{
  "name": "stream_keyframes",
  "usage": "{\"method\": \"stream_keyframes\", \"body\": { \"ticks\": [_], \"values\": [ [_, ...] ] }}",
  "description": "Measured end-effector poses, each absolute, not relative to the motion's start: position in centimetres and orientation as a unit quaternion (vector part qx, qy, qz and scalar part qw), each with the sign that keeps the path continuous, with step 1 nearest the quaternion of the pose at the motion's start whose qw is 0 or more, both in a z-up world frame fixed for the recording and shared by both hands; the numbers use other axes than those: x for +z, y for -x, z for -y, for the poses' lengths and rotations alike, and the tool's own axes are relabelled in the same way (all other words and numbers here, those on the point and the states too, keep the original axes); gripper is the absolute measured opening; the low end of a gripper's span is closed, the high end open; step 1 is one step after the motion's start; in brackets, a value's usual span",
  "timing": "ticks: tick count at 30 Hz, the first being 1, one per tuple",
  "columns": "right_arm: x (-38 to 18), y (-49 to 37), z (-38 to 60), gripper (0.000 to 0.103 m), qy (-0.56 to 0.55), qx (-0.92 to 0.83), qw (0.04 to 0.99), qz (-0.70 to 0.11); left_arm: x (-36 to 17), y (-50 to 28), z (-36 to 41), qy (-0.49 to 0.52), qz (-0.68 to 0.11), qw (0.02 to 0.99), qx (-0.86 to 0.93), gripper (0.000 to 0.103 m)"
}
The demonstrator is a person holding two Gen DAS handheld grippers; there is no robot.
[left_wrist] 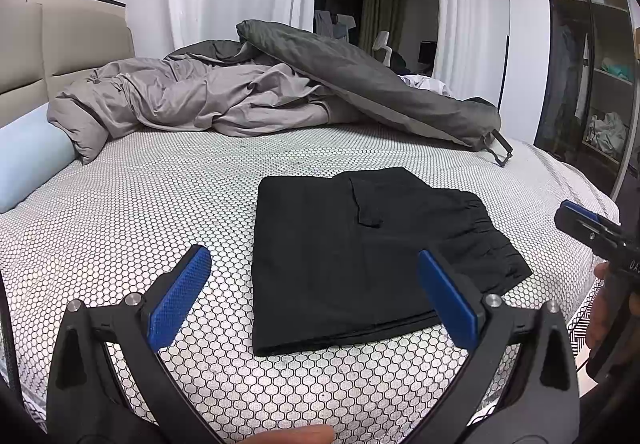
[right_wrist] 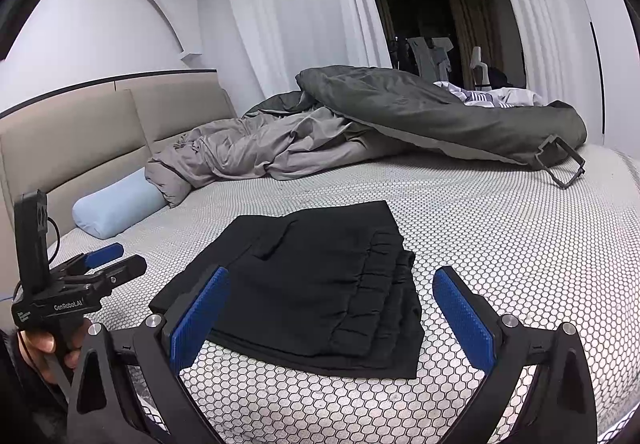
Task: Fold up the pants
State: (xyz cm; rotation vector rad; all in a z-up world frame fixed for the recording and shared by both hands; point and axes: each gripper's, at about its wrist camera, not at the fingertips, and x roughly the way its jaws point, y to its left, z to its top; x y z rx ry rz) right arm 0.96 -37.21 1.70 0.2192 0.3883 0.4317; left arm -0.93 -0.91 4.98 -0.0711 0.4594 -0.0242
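Black pants (left_wrist: 360, 260) lie folded into a flat rectangle on the honeycomb-patterned bed sheet (left_wrist: 160, 204); the elastic waistband faces right. They also show in the right wrist view (right_wrist: 316, 292). My left gripper (left_wrist: 316, 272) is open and empty, held above the pants' near left edge. My right gripper (right_wrist: 332, 292) is open and empty, held above the pants' near edge by the waistband. The right gripper shows at the right edge of the left wrist view (left_wrist: 588, 224); the left gripper shows at the left of the right wrist view (right_wrist: 104, 260).
A crumpled grey duvet (left_wrist: 192, 100) and a dark green quilt (left_wrist: 360, 80) lie at the far side of the bed. A light blue bolster (left_wrist: 28, 156) rests by the beige headboard (left_wrist: 24, 56). A wardrobe (left_wrist: 588, 56) stands at the right. The bed's near edge is close.
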Motion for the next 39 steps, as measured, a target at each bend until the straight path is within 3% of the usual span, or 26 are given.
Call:
{"method": "stream_keyframes", "body": {
  "ticks": [39],
  "values": [
    [1.84, -1.14, 37.69, 0.103, -0.099, 0.216, 0.953, -0.189, 4.63, 0.49, 0.52, 0.033, -0.23, 0.972, -0.014, 0.102]
  ]
}}
